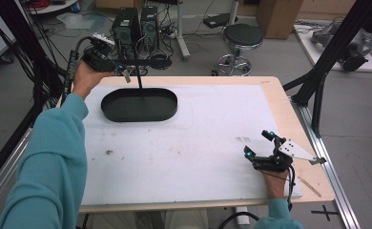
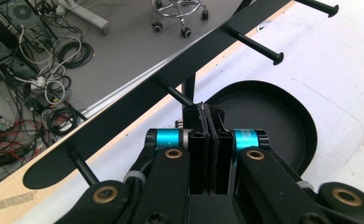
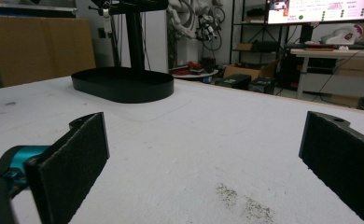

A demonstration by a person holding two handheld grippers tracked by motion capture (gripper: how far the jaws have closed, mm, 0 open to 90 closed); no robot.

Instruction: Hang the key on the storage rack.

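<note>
A black stand rises from an oval tray base at the table's far left, with a thin post and a crossbar carrying pegs. My left gripper is raised at the bar's left part, jaws pressed together at the tip of a peg. A small pale tag dangles just beneath the tips, apparently pinched by them. My right gripper rests low on the white mat at the near right, open, with nothing between its pads. The tray lies far ahead of it.
A white mat covers the wooden table. A thin wooden stick lies at the table's near right corner. Behind the table are a black stool, computer towers and cables on the floor.
</note>
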